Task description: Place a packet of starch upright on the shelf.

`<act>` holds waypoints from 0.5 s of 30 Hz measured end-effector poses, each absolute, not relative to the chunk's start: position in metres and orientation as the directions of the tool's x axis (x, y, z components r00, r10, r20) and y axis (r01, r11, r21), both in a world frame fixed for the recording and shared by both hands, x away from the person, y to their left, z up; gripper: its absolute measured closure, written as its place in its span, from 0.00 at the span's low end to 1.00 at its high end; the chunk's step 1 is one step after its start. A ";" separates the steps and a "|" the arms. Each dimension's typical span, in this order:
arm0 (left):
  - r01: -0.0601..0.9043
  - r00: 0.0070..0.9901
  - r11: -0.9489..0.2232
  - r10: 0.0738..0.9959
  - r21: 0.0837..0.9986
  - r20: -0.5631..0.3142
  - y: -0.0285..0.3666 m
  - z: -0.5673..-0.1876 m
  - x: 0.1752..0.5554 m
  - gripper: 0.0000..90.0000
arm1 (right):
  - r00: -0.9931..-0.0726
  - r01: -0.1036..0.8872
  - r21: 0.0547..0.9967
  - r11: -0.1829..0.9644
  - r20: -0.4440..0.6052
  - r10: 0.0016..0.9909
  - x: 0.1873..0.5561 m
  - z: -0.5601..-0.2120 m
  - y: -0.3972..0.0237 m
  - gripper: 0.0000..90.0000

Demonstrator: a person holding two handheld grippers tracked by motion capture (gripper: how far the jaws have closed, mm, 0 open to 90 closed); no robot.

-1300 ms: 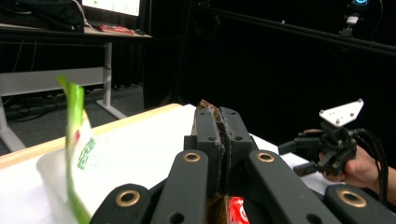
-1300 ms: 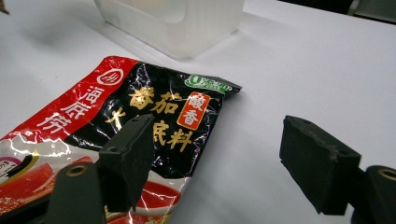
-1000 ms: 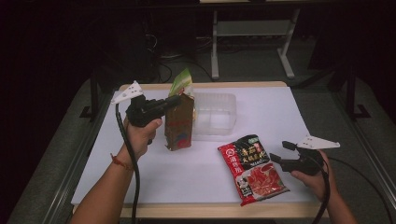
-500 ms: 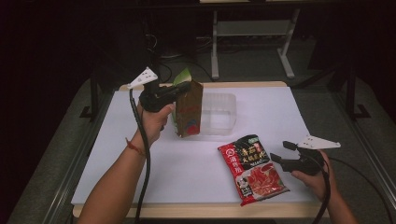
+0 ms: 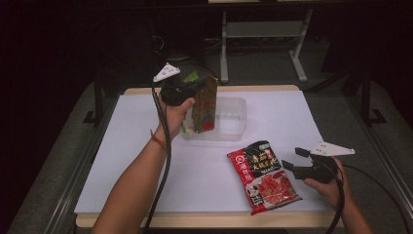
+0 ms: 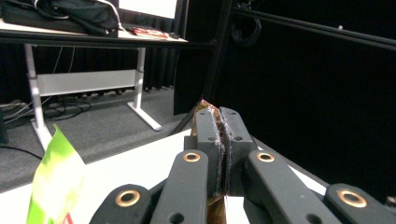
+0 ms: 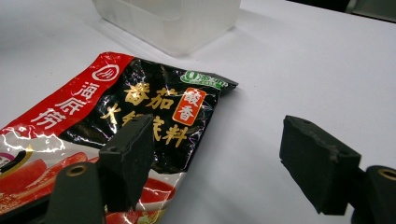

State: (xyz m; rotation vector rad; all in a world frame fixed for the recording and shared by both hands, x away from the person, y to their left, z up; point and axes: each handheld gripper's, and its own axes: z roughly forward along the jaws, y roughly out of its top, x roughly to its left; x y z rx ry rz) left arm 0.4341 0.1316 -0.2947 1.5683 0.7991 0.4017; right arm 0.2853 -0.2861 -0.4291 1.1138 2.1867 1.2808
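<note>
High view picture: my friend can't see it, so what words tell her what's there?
The left gripper holds a brown packet upright above a clear plastic box. The open right gripper rests beside a red-and-black sauce pouch on the white table.

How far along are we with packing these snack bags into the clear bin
Nothing sits fully in the clear plastic bin yet. In hand: the left gripper is shut on the top edge of the brown snack bag, holding it over the bin. Left: the red sauce packet lies on the table beside the open right gripper.
</note>
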 end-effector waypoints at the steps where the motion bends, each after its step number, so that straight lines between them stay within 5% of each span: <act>1: 0.252 0.690 0.003 0.701 0.968 -0.182 0.129 -0.297 0.436 0.98 | -0.618 0.445 0.852 0.275 0.071 0.783 0.285 -0.429 -0.286 0.28; 15: 0.236 0.646 -0.032 0.752 0.971 -0.132 0.106 -0.317 0.458 0.98 | -0.618 0.447 0.850 0.278 0.069 0.783 0.286 -0.430 -0.286 0.28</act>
